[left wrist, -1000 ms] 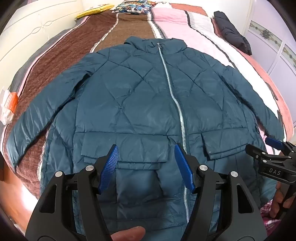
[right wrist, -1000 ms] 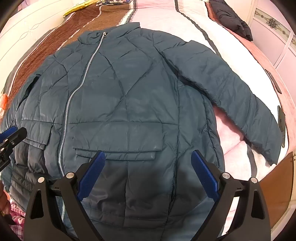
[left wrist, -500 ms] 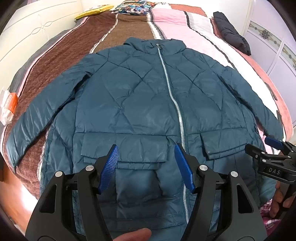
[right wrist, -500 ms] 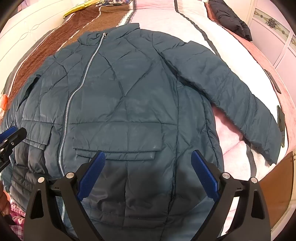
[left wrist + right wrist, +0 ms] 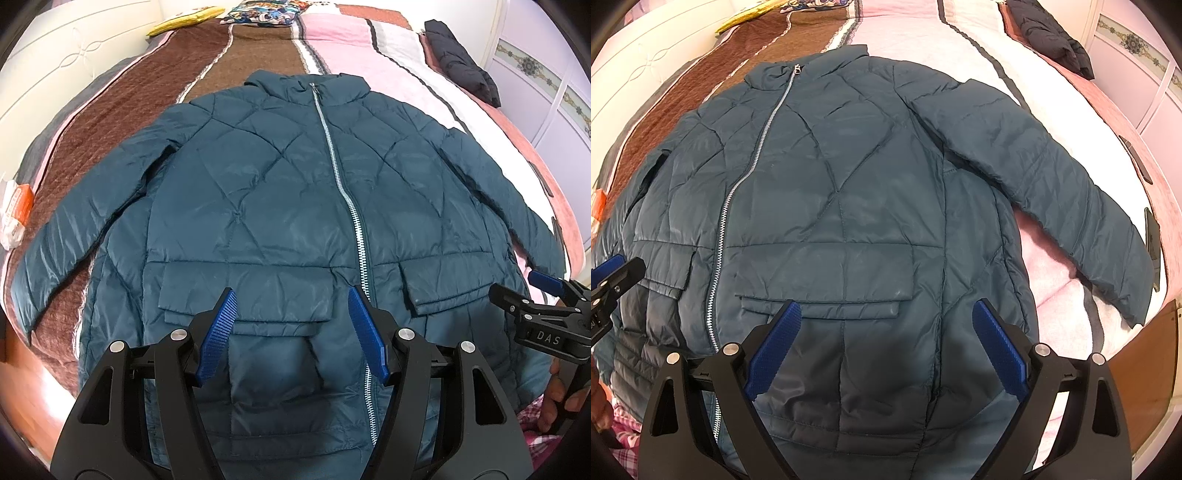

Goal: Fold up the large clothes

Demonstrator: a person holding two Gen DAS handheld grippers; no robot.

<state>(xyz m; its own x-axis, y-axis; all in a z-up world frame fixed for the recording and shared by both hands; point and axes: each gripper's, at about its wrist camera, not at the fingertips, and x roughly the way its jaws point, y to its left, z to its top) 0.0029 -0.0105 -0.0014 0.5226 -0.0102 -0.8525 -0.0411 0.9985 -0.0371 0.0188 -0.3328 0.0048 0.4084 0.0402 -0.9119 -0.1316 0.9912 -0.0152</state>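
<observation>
A large teal quilted jacket (image 5: 280,206) lies flat on the bed, front up, zipped, collar far from me, both sleeves spread out. It also shows in the right wrist view (image 5: 842,206). My left gripper (image 5: 291,306) is open and empty above the jacket's lower left pocket, near the zipper (image 5: 347,199). My right gripper (image 5: 886,317) is open wide and empty above the lower right pocket. The right gripper also shows at the right edge of the left wrist view (image 5: 543,295). The right sleeve (image 5: 1052,184) lies out to the right.
The bed has a brown, pink and white striped blanket (image 5: 258,51). A dark folded garment (image 5: 461,70) lies at the far right. A yellow item (image 5: 184,22) and a patterned pillow (image 5: 266,9) sit at the head. An orange-white packet (image 5: 16,210) lies at the left edge.
Both grippers stay open above the jacket's hem. The left view has drifted slightly; nothing has been taken hold of.
</observation>
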